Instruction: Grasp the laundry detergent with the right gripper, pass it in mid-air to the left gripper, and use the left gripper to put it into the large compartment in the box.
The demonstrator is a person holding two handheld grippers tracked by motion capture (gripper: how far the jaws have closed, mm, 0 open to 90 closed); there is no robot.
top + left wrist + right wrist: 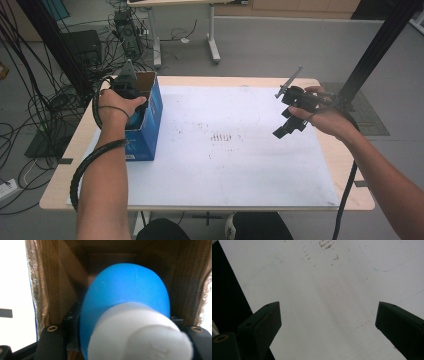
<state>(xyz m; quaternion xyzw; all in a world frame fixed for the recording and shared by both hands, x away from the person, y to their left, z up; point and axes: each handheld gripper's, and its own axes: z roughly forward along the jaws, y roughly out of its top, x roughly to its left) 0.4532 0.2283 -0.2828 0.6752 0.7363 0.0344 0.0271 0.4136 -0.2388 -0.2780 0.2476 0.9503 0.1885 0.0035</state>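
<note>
Grey floor with tangled cables surrounds a light wooden table (345,165) covered by a white sheet (240,165), marked with small brown specks mid-sheet.

High view: blue cardboard box (150,125) stands open-topped at the sheet's left edge. Left gripper (127,82) is held over the box opening, pointing down into it. Right gripper (289,125) hangs above the sheet's right side, well apart from the box, with nothing between its jaws.

Left gripper view: left gripper (125,340) has its jaws closed on a blue bottle (125,297) with a white cap (140,335); bottle sits between them, cap toward the camera, body reaching down inside the brown cardboard walls of the box (60,285).

Right gripper view: right gripper (327,320) has its jaws spread wide, empty, above the white sheet (324,290); specks and a faint blue pen line show on it.
</note>
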